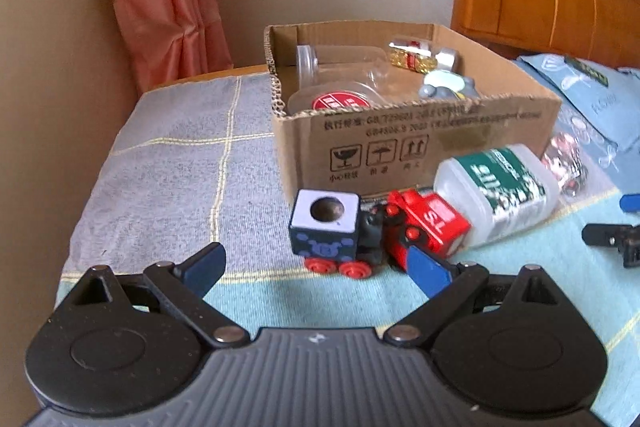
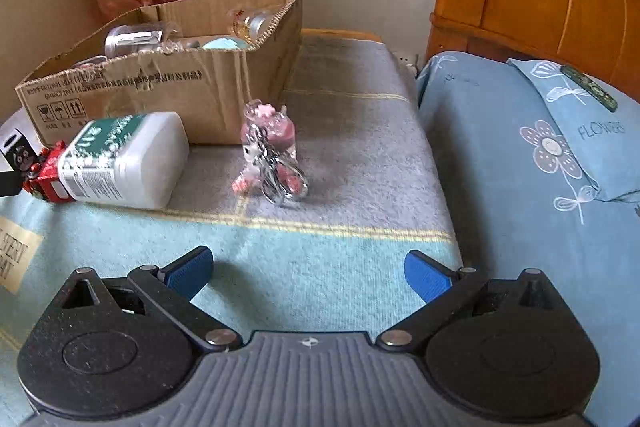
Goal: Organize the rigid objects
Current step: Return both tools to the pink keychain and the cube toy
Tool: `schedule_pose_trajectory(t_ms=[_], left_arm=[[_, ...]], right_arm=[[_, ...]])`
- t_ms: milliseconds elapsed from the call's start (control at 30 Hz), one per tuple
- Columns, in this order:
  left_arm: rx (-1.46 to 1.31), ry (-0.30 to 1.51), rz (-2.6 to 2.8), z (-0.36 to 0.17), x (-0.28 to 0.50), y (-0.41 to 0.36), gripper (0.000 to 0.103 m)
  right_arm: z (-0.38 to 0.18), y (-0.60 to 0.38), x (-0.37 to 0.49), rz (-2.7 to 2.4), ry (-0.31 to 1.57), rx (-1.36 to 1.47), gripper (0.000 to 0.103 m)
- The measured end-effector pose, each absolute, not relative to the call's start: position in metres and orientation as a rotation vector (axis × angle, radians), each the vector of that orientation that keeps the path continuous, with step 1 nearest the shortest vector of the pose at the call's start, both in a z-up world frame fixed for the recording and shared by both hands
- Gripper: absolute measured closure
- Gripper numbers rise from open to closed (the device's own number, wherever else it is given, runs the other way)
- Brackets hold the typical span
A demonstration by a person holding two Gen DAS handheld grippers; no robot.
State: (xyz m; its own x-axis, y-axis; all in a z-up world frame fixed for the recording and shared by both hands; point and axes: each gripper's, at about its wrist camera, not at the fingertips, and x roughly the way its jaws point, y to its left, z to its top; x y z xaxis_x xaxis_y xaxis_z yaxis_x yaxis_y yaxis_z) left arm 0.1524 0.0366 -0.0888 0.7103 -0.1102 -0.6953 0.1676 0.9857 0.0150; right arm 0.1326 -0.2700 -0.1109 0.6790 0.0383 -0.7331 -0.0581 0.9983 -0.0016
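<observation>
A bed spread with a grey and pale blue checked blanket [image 2: 352,131] sits against a beige wall and a wooden headboard. The toy train [image 1: 340,239], blue block on its back, stands at twelve o'clock just ahead of the left claw [image 1: 316,265], whose jaws are wide and empty; the next move seems to be closing in on it. At one o'clock lies the white bottle [image 1: 496,191], touching the red toy [image 1: 432,223], before the cardboard box [image 1: 420,143]. The right claw [image 2: 308,273], also wide and empty, faces the pink keychain figure [image 2: 272,155].

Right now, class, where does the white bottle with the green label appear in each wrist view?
Left wrist view: white bottle lies right of centre, against the red toy train, before the cardboard box.
Right wrist view: white bottle lies at left, before the box.
Shared landmark: the cardboard box.
</observation>
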Motion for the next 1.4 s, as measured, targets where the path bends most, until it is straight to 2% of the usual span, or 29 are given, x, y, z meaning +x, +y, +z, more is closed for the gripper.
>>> schedule_pose_trajectory(t_ms=[567,900,1400], left_arm=[[-0.009,0.775,-0.017,-0.092,0.167,0.07,0.006],[0.008,0.774,-0.048,-0.095,0.166,0.065,0.007],[0.002,0.778,-0.058,-0.094,0.172,0.061,0.007]], right_arm=[[-0.095,-0.259,0.157,0.088,0.789,-0.034,0.0],[-0.102,-0.261,0.17,0.042,0.777,-0.036,0.002],[-0.067,-0.24,0.157,0.217,0.617,-0.132,0.008]])
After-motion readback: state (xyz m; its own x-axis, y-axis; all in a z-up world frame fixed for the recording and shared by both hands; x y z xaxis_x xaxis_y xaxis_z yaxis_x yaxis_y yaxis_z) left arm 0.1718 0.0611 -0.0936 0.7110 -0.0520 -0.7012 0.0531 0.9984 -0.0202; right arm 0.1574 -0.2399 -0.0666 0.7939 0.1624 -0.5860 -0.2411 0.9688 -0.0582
